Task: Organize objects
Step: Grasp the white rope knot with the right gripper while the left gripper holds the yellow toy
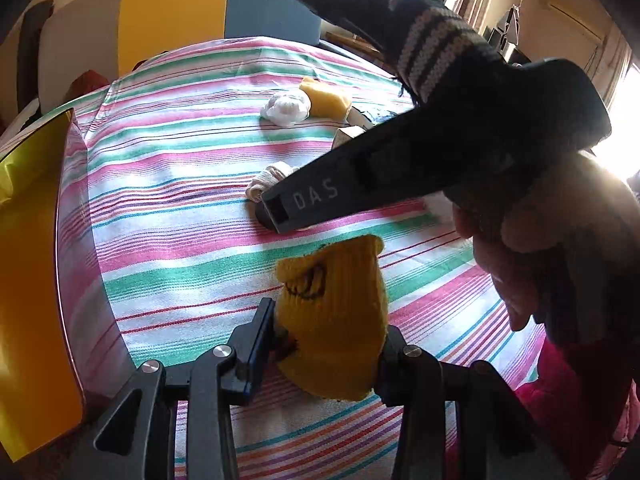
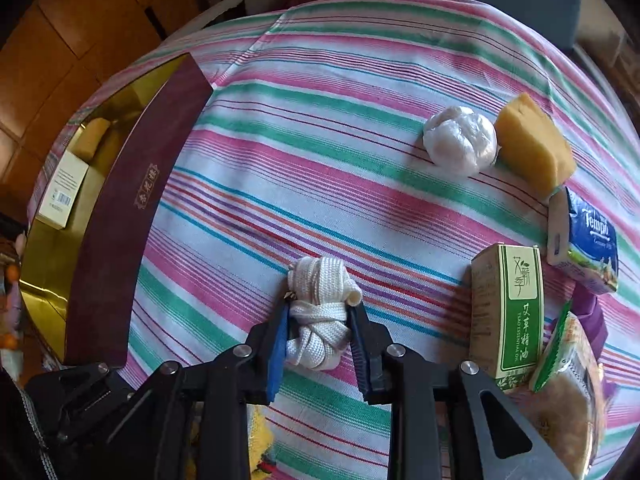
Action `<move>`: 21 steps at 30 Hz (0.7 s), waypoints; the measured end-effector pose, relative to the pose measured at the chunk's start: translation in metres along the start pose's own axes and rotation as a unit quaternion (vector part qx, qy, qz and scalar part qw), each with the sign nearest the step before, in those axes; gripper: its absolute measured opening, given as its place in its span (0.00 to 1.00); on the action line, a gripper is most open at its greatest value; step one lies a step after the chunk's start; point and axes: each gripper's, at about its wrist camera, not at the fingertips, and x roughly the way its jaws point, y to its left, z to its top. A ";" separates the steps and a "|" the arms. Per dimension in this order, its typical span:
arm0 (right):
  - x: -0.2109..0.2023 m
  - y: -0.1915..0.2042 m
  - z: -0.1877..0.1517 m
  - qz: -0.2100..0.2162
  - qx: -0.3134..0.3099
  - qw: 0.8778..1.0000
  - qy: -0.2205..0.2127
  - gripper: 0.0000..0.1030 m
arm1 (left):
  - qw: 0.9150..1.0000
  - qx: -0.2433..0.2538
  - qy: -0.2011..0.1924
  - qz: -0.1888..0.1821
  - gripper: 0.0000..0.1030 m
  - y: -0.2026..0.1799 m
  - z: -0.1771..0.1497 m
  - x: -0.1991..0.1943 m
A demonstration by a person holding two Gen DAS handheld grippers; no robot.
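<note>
My left gripper is shut on a yellow knitted sock with a drawn face, held just above the striped tablecloth. My right gripper has its fingers closed around a knotted white strap bundle that rests on the cloth. In the left wrist view the right gripper's black body crosses in front, with the white bundle partly hidden behind it. An open gold-lined box with a maroon wall sits at the left and holds a small white carton.
A white wrapped ball and a yellow sponge lie far right. A green-and-cream carton, a blue tissue pack and a snack packet crowd the right edge. The box's gold lining fills the left wrist view's left side.
</note>
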 end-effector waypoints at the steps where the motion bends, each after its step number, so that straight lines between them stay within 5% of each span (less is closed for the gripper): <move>1: 0.000 0.001 -0.001 -0.002 -0.002 1.000 -0.002 0.28 | 1.000 0.002 -0.003 0.003 0.42 -0.001 -0.001 0.000; 12: -0.003 0.006 -0.001 -0.018 -0.031 0.999 -0.016 0.29 | 0.999 0.029 -0.011 0.019 0.43 -0.006 -0.001 0.002; 15: -0.004 0.006 -0.003 -0.017 -0.035 0.999 -0.021 0.29 | 0.999 0.028 -0.005 0.016 0.36 -0.007 0.003 -0.002; 21: -0.010 0.002 -0.009 -0.013 -0.039 0.999 -0.026 0.29 | 0.999 0.026 -0.038 -0.027 0.35 -0.005 0.004 -0.065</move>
